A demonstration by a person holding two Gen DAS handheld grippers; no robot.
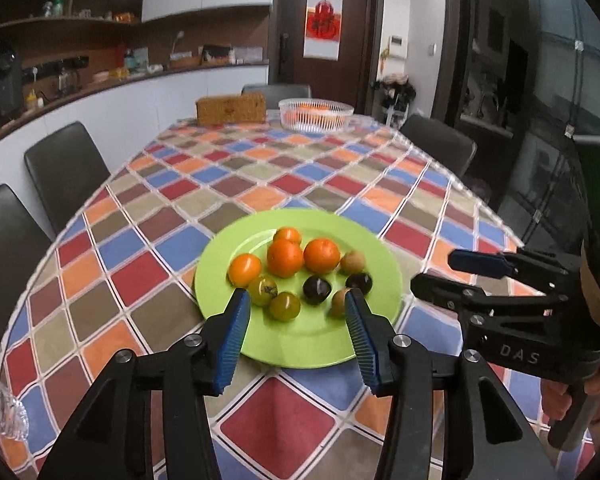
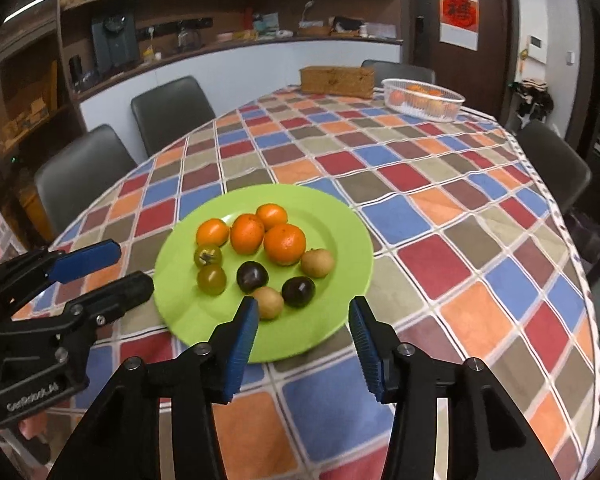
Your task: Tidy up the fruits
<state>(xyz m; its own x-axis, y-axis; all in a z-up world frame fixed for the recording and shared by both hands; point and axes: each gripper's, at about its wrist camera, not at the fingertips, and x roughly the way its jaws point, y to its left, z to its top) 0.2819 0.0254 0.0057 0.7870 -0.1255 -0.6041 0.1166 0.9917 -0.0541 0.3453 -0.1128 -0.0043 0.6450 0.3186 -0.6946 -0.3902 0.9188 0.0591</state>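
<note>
A green plate point(image 1: 320, 344) point(image 2: 188, 312) sits on the checked tablecloth with several fruits: orange mandarins point(image 1: 285, 258) point(image 2: 285, 243), green tomatoes point(image 1: 285, 306) point(image 2: 211, 278), dark plums point(image 1: 317, 289) point(image 2: 252, 276) and tan kiwi-like fruits point(image 1: 353, 261) point(image 2: 318, 263). My left gripper point(image 1: 296, 300) is open and empty, hovering over the plate's near edge. My right gripper point(image 2: 303, 306) is open and empty over the plate's near right edge. Each gripper shows in the other's view: the right one point(image 1: 440, 272), the left one point(image 2: 128, 264).
A white basket point(image 1: 315, 114) point(image 2: 422, 99) with oranges and a woven brown box point(image 1: 231, 109) point(image 2: 337, 81) stand at the table's far end. Dark chairs point(image 1: 66, 168) point(image 2: 172, 108) line both sides. A clear plastic item point(image 1: 2, 412) lies at the near left.
</note>
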